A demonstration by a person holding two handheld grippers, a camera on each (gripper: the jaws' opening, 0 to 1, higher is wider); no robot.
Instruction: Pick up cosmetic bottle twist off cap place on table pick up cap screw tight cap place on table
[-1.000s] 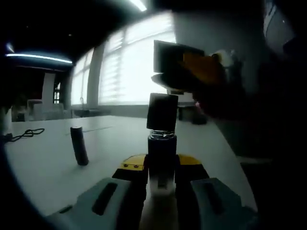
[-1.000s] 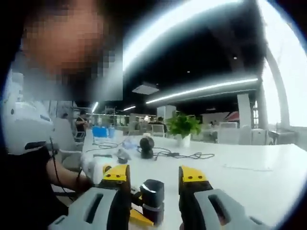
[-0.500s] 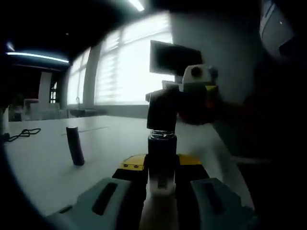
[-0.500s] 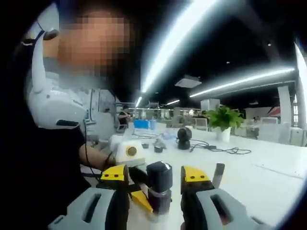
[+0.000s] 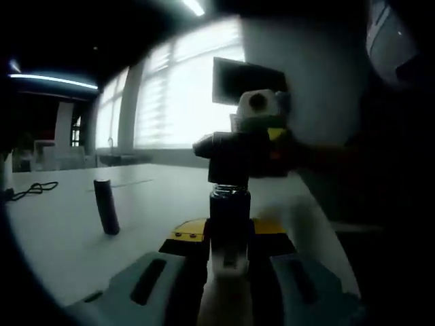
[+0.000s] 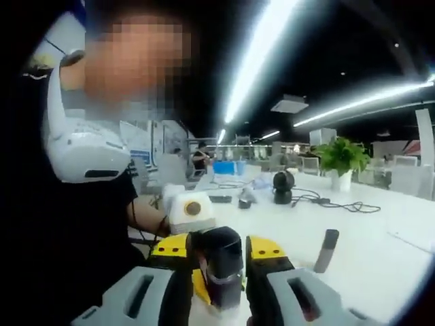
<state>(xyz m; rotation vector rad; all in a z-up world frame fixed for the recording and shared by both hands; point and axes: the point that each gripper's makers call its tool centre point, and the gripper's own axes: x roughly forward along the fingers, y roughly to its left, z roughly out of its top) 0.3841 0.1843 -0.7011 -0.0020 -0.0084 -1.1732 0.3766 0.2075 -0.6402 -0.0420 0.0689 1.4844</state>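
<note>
- The cosmetic bottle (image 5: 229,224) stood upright, clamped between the left tool (image 5: 228,255)'s jaws, held above the white desk (image 5: 61,238).
- Its dark square cap (image 6: 221,261) sat on the neck, and the right tool (image 6: 216,255) had its yellow-tipped jaws closed against the cap's two sides.
- In the left gripper view the cap (image 5: 230,157) showed with the right tool (image 5: 262,132) behind it.
- Judged step: twisting the cap. To do it well, the left tool should hold the bottle dead steady while the right turns squarely about the neck's axis, without tilting or pulling sideways.
- The bottle was capped; its contents could not be seen.
- Farther out, a dark slim cylinder (image 5: 107,206) stood upright on the desk, well apart from the bottle.
- Beyond, cables (image 6: 340,204) and a potted plant (image 6: 338,163) sat on the desk.
</note>
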